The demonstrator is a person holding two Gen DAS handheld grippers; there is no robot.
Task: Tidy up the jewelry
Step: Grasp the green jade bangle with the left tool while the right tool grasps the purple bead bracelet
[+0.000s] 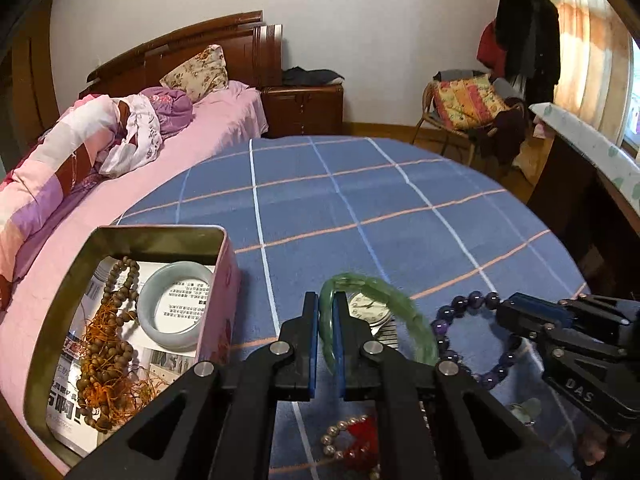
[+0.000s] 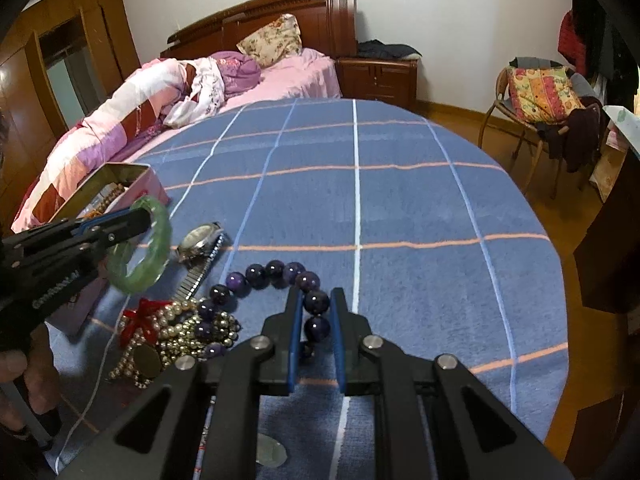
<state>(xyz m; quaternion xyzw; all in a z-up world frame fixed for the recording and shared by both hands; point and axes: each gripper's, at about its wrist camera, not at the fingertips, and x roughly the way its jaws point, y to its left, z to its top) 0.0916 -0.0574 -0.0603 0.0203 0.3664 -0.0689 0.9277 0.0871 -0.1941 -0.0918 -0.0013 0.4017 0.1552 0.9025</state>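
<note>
The left gripper (image 1: 326,312) is clamped on the green bangle (image 1: 384,292), lifted just right of the open tin (image 1: 160,236). The right gripper (image 2: 316,304) has its jaws around the purple bead bracelet (image 2: 276,270), which lies on the blue checked cloth (image 2: 400,200); whether the pads press it I cannot tell.

Surface: blue checked blanket (image 2: 400,208) w/ white + orange lines, spread over the bed.
Tin (image 1: 216,296): open, pink sides, sits at blanket's left edge (beside the pink sheet).
Watch (image 2: 200,240): metal band, lies flat nr centre-left.
Purple bead bracelet (image 2: 276,270): on blanket, just right of watch.
Pearl + red tangle (image 2: 176,332): heaped nr front, touching purple beads.
Pale disc (image 2: 272,454): flat, nearest edge, partly hidden.
</note>
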